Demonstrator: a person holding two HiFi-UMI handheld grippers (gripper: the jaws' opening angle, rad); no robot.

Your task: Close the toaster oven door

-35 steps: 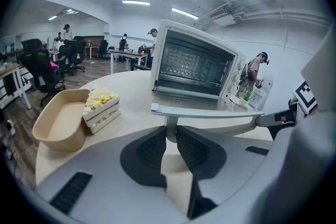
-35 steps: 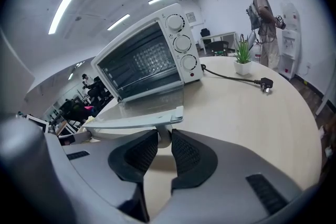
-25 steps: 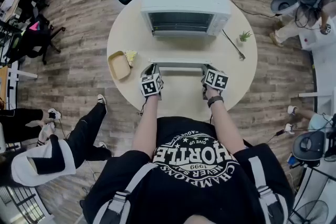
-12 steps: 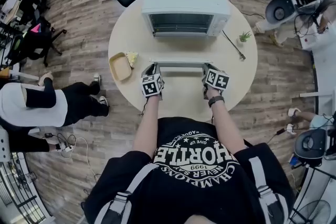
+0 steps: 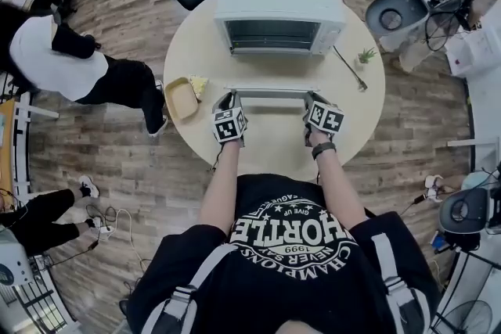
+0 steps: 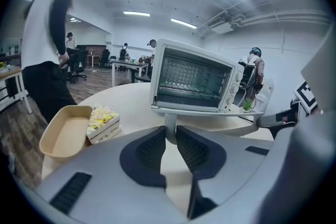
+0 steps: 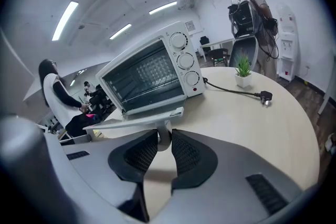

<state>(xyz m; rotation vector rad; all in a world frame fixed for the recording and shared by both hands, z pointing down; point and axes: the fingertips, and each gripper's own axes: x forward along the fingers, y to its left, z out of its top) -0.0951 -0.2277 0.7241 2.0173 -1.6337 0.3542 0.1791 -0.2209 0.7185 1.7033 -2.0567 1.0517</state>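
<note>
One round table [image 5: 270,138] carries one white toaster oven [image 5: 279,5] at its 12 o'clock edge. Its single door [image 6: 210,111] is dropped open, lying about level toward 6 o'clock. One tan tray [image 5: 178,101] sits at 9 o'clock, with one cake slice [image 5: 196,83] against its far edge. One small potted plant [image 5: 365,54] and one loose power plug [image 7: 265,96] lie near 2 o'clock. One bystander [image 5: 55,62] in a white top stands off the table at 10 o'clock.

There are two grippers. The left gripper [image 5: 227,100] has its jaws narrow, clamped on the left post of the door handle [image 5: 270,92]. The right gripper [image 5: 312,99] is likewise clamped on the handle's right post.
</note>
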